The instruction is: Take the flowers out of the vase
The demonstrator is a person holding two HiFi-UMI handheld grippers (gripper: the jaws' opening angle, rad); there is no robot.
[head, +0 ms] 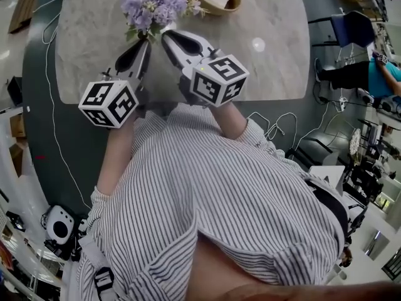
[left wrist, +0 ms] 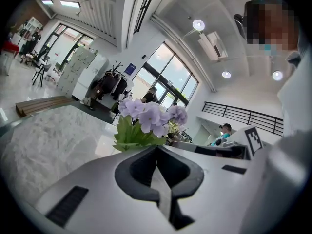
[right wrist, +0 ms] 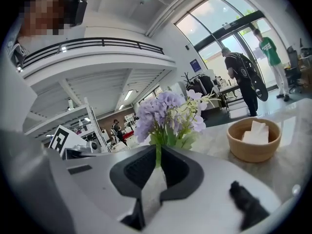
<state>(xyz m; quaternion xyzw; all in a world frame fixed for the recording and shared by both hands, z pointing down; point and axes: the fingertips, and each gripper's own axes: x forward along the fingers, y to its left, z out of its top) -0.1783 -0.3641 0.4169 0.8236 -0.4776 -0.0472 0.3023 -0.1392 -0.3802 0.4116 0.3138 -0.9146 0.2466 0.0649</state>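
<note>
A bunch of pale purple flowers [head: 150, 4] with green leaves hangs over the far part of the marble table [head: 269, 49]. No vase shows in any view. My right gripper [head: 164, 36] reaches the base of the bunch from the right. In the right gripper view its jaws [right wrist: 157, 154] are shut on a green stem [right wrist: 157, 152] of the flowers [right wrist: 168, 113]. My left gripper [head: 148, 41] comes in from the left with its tips beside the right one. In the left gripper view its jaws [left wrist: 157, 149] stand shut just under the leaves [left wrist: 131, 135], and no stem shows between them.
A wooden bowl [head: 235, 5] with white paper in it stands just right of the flowers, also in the right gripper view [right wrist: 253, 147]. The table's near edge runs under my hands. A blue chair [head: 352, 27] and a seated person [head: 376, 74] are off to the right.
</note>
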